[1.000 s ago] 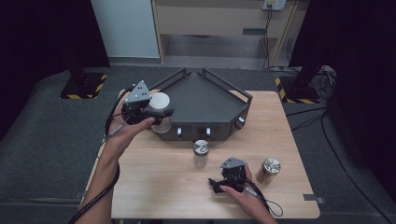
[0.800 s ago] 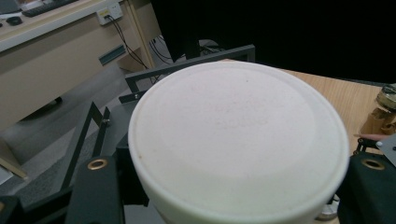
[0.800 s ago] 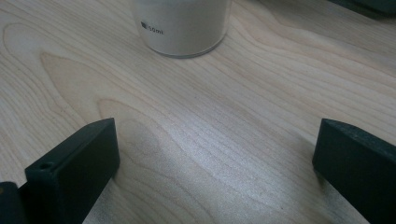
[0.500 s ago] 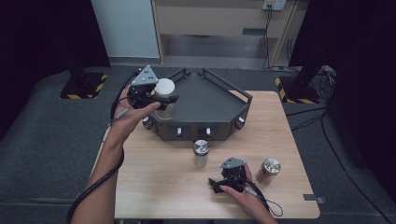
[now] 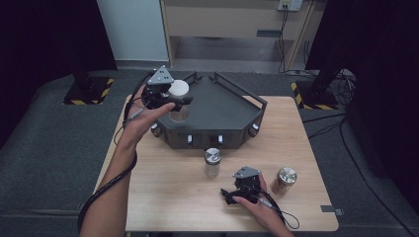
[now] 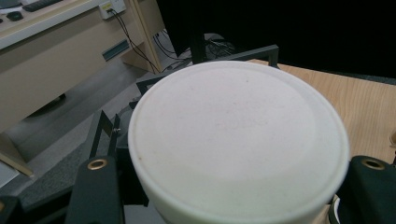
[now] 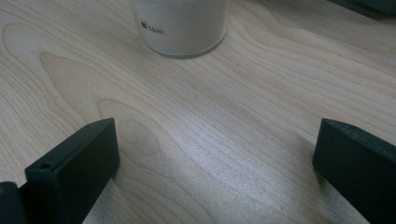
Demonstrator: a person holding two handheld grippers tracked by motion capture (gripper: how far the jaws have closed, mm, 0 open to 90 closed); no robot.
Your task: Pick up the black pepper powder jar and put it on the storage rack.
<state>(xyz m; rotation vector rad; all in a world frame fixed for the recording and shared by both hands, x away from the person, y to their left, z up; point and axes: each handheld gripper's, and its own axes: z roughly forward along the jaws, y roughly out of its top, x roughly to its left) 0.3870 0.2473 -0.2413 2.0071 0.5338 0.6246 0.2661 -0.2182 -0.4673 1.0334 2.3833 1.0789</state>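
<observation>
Nearest the camera, the right gripper sits on the bench with its jaws spread, nothing between them; a jar stands just ahead of them. Farther back, the left gripper is pinching a white-lidded jar, upright, right above the near-left corner of the black tray. So the tray floor lies straight below the jar, and I'd guess lowering it comes next.

- Left gripper grips a white-lidded jar above the dark tray.
- Right gripper rests on the table near two metal-lidded jars.
</observation>
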